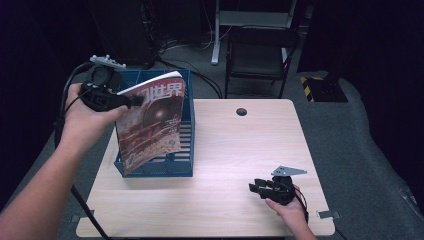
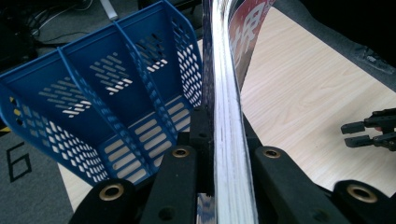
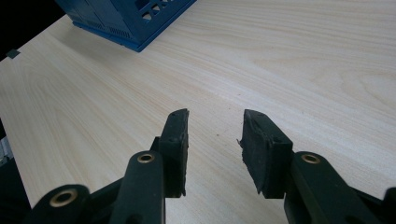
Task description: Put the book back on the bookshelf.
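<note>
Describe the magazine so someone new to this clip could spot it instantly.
Start at the wooden table, then find the blue file rack at its left edge. The magazine stands there, pinched by the left tool; only it has a reddish cover with large white characters.

Left gripper (image 1: 137, 100): being held raised at the left, forearm reaching in from the lower left; fingers (image 2: 180, 182) pressing together on a thin edge between them. Right gripper (image 1: 253, 188): being held low at the right, hand (image 1: 286, 209) coming in from below, pointing left; fingers (image 3: 175, 149) standing apart, gripping nothing.
</note>
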`<state>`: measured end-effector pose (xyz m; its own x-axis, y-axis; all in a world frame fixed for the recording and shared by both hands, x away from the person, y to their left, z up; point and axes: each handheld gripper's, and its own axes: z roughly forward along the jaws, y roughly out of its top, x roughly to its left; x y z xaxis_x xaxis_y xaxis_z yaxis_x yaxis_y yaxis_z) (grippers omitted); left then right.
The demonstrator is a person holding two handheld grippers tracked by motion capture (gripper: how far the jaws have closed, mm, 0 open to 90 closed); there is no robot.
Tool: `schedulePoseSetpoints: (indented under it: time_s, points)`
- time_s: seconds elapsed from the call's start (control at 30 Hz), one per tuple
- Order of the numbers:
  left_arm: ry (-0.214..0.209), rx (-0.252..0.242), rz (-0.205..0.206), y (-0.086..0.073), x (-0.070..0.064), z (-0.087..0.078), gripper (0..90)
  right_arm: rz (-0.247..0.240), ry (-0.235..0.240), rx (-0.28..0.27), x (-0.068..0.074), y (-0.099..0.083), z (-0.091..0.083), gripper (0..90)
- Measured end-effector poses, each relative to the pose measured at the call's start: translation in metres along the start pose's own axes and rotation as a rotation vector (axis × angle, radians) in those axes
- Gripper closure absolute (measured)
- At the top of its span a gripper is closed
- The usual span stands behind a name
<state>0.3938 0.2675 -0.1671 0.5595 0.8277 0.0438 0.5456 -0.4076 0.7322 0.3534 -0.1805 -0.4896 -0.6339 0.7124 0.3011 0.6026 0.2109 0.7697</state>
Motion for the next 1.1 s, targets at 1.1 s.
schedulePoseSetpoints:
  time_s: [1.1]
  points:
    - [0.104,-0.005,-0.182,-0.016,0.054,-0.001,83.1,-0.01,0.001,0.001,0.001,0.0,0.001,61.0]
